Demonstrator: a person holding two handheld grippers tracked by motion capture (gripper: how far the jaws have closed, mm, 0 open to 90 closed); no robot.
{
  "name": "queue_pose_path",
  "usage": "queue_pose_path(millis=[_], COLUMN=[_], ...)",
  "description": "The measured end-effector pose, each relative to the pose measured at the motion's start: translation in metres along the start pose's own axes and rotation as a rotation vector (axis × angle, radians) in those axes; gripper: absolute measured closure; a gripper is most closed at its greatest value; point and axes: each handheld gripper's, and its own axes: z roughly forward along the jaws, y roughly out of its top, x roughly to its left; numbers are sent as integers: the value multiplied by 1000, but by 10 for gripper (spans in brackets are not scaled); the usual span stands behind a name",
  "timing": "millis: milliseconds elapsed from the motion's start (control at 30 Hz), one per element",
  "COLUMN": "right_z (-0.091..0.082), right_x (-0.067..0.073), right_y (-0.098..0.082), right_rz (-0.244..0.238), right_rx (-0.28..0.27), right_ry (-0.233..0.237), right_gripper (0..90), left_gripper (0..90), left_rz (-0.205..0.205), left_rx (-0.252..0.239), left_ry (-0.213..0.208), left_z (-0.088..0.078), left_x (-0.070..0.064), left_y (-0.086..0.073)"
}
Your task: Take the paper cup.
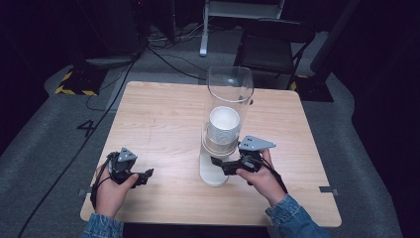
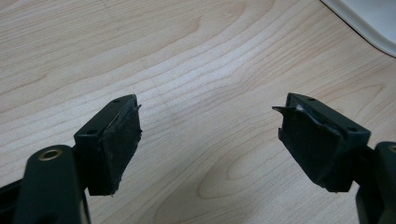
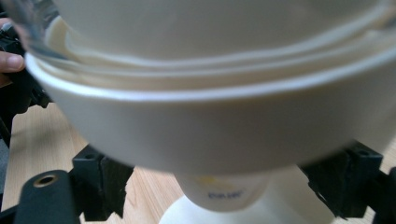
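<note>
— Cups: stacked white paper cups hang in the clear plastic dispenser tube. Right gripper?
— Jaws spread wide astride the lowest cup, not visibly pressing. Close squarely, pull straight down. Left gripper idles agape.

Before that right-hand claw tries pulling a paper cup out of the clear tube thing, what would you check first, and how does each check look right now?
1. Right gripper lined up with the bottom cup: ok, its jaws stand either side of the cup in the right gripper view.
2. Pads pressing on the cup: cannot tell, the cup hides the contact.
3. Cup stack seated in the clear tube: ok, upright inside it.
4. White base flat on the table: ok.
5. Left gripper out of the way: ok, open over bare wood, away from the dispenser.
6. Left gripper steadying the tube: not ok, it touches nothing.
</note>
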Motion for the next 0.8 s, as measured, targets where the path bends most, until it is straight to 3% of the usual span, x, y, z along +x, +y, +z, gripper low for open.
queue_pose_path(millis=[200, 300, 800], right_z=[11, 13, 13], right_x=[3, 3, 2], right_y=[-4, -7, -9], right_rz=[-9, -7, -31], right_rx=[-8, -32, -46], right_ry=[-17, -46, -58], right_gripper=[230, 307, 325], left_gripper=[208, 208, 208], left_rz=[4, 7, 1], left_rx=[3, 4, 0], left_ry=[-3, -4, 2], left_z=[0, 0, -1], left_x=[1, 1, 1], left_y=[0, 0, -1])
